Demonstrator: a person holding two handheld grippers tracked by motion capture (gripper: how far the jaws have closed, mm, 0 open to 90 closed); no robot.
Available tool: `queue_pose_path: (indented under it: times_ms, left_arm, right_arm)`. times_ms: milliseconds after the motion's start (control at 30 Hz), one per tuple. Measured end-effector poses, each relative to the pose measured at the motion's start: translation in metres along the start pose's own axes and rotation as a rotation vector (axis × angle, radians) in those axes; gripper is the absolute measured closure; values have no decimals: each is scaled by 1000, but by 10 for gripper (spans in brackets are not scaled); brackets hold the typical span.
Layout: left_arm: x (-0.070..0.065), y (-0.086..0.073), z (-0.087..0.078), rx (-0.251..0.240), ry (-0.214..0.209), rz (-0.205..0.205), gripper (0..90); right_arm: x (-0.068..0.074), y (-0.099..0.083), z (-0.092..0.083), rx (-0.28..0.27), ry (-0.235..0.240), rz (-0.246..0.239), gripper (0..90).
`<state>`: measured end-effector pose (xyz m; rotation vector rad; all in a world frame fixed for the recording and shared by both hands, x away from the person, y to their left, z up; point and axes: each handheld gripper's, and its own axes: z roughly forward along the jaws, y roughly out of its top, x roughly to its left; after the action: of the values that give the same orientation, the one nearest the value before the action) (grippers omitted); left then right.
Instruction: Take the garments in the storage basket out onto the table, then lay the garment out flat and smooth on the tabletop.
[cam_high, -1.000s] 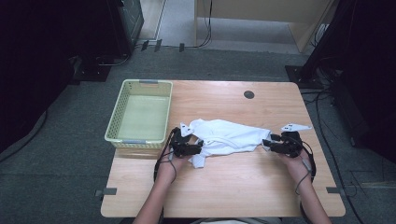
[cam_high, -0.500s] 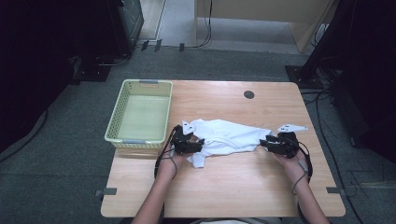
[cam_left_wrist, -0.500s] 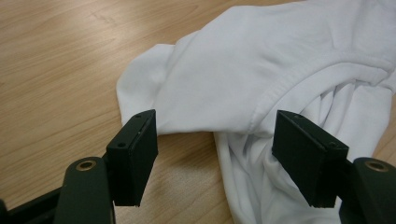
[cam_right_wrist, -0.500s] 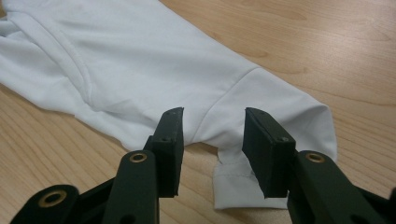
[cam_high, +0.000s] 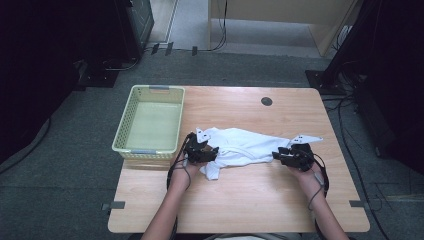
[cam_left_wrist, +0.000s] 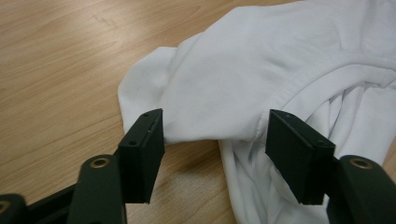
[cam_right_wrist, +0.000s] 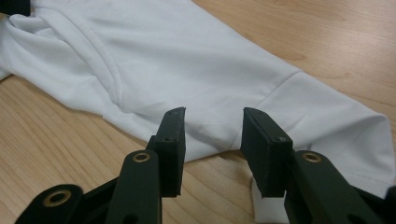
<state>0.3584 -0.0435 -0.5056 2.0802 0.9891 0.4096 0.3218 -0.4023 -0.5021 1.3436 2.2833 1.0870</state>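
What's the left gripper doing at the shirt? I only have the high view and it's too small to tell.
Observer: In the left gripper view the left gripper has a fold of the white shirt between its jaws, which have just been closing. The pads do not press it yet.
Operator: And the right one?
Observer: The right gripper stands with its jaws either side of the shirt's near edge, a gap at each pad. They too have just been closing.
Operator: Which part of the shirt is at the left?
Observer: The ribbed neckline curves just beyond the jaws.
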Motion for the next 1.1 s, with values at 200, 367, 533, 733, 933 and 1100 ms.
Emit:
queue_pose_path:
  times_ms: [200, 367, 533, 733, 933, 1100]
  left_arm:
    - [1, 1, 0, -3, -1, -13, 422]
    - [0, 1, 2, -5, 8, -7, 402]
    - [-3, -1, 4, -23, 32, 79, 344]
    - [-1, -1, 6, -30, 23, 59, 318]
    - [1, 1, 11, -24, 10, 49, 321]
    - [2, 1, 15, -17, 2, 38, 335]
  right_arm:
    - [5, 3, 5, 1, 14, -11, 616]
    - [11, 5, 10, 5, 28, -22, 611]
    - [15, 6, 16, 6, 42, -35, 593]
    - [21, 8, 22, 8, 54, -47, 562]
    - [24, 9, 25, 4, 56, -43, 540]
    - [28, 12, 28, -2, 61, -54, 540]
